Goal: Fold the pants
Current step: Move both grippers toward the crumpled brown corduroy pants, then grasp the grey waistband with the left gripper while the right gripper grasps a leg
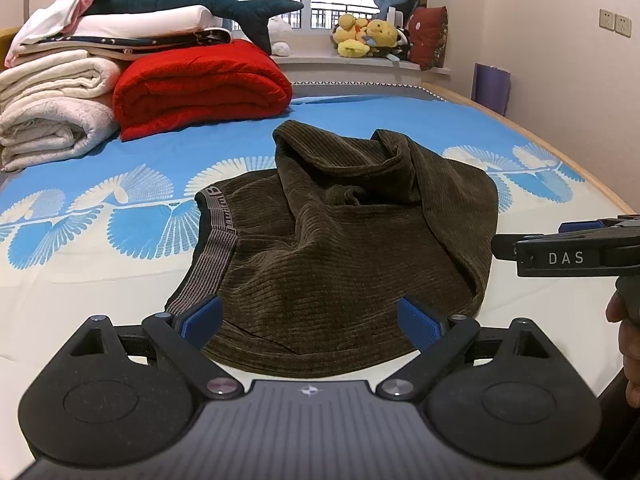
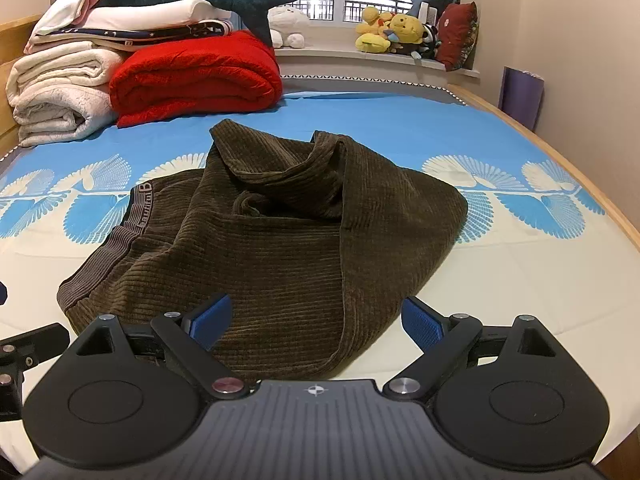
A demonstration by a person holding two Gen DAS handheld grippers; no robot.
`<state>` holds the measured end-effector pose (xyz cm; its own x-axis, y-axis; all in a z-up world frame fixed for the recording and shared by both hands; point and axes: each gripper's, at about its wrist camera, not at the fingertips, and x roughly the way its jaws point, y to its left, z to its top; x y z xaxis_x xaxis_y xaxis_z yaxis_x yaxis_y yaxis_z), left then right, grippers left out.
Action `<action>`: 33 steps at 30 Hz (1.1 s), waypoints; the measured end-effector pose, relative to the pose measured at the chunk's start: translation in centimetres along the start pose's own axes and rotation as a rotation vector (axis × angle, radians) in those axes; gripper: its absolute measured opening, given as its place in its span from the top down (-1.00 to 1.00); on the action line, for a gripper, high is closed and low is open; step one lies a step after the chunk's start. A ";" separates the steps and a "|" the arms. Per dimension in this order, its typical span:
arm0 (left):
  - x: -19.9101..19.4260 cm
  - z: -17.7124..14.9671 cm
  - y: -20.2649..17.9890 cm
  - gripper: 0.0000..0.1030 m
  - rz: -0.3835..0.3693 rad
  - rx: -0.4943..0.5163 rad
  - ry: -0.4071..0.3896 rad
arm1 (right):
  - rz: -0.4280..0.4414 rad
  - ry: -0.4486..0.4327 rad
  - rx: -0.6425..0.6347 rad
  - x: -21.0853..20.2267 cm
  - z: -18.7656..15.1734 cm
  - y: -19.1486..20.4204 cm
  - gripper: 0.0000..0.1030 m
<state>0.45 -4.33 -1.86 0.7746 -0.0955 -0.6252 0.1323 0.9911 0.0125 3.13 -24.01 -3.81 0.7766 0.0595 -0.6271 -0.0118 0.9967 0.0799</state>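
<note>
We hold both tools spread and empty at the near edge of the brown pants [image 1: 340,240], bunched on the bed [image 1: 100,280]; waistband lies leftward, nearer our left tool [image 1: 310,322] than our right tool [image 2: 316,322].

Left gripper [image 1: 310,326] hovers low at the near edge of the brown pants [image 1: 344,236], blue pads spread wide, nothing between them. Right gripper [image 2: 318,324] sits level beside it, also at the pants' near edge, jaws wide apart and empty, its holder's hand [image 1: 628,344] visible.
</note>
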 end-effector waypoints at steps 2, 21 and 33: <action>0.1 0.0 0.0 -0.88 0.001 0.000 0.002 | -0.001 0.002 0.000 0.0 0.0 0.0 -0.79; 0.6 -0.2 -0.5 -0.37 0.002 0.024 0.009 | 0.000 0.017 -0.001 0.5 0.0 0.0 -0.79; 1.8 4.8 6.6 0.70 -0.088 -0.088 0.037 | 0.056 -0.061 -0.012 0.9 2.7 -2.2 0.53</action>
<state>5.69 1.64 0.88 0.7392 -0.1804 -0.6489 0.1424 0.9835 -0.1113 5.59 -26.30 -2.46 0.8115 0.1118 -0.5735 -0.0637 0.9926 0.1035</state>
